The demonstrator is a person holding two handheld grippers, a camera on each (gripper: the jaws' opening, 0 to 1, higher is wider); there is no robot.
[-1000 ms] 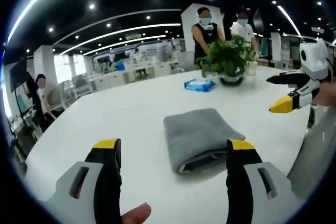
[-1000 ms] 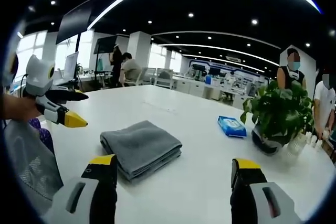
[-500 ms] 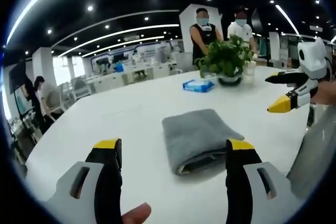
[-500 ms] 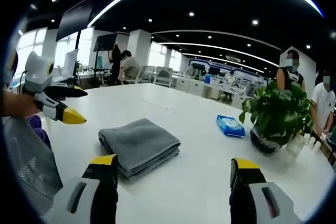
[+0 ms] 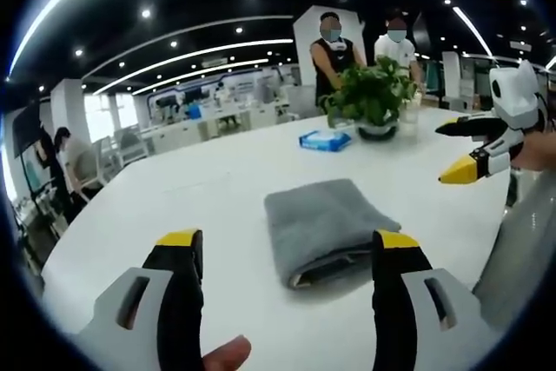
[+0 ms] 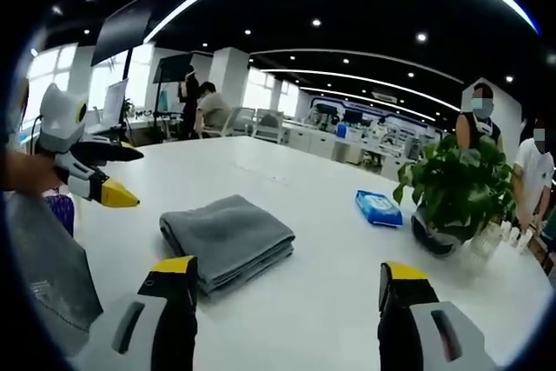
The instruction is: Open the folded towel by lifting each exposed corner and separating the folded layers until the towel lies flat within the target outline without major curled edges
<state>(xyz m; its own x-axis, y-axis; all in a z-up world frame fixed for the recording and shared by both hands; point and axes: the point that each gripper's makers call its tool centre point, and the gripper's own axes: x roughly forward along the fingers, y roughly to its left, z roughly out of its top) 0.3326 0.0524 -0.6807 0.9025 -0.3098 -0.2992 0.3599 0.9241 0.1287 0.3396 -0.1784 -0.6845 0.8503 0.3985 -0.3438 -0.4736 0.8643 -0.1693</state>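
Observation:
A grey towel [image 5: 326, 225], folded into a thick pad, lies on the white table [image 5: 200, 206]; its layered edges face me in the left gripper view. My left gripper [image 5: 287, 254] hovers above the table just short of it, open and holding nothing. In the right gripper view the same towel [image 6: 228, 236] lies left of centre, and my right gripper [image 6: 282, 277] is open, a little way back from it. The right gripper [image 5: 469, 149] also enters the left gripper view from the right, jaws apart. The left gripper [image 6: 109, 175] shows at the left of the right gripper view, open.
A potted plant [image 5: 373, 97] and a blue packet [image 5: 325, 139] stand farther back on the table. Two people stand behind the plant. Bottles [image 6: 512, 230] sit by the plant. A grey sleeve [image 5: 521, 241] is at the right edge. Desks and seated people fill the office behind.
Both views have shifted slightly with the hands. The towel lies as before, and both grippers remain open.

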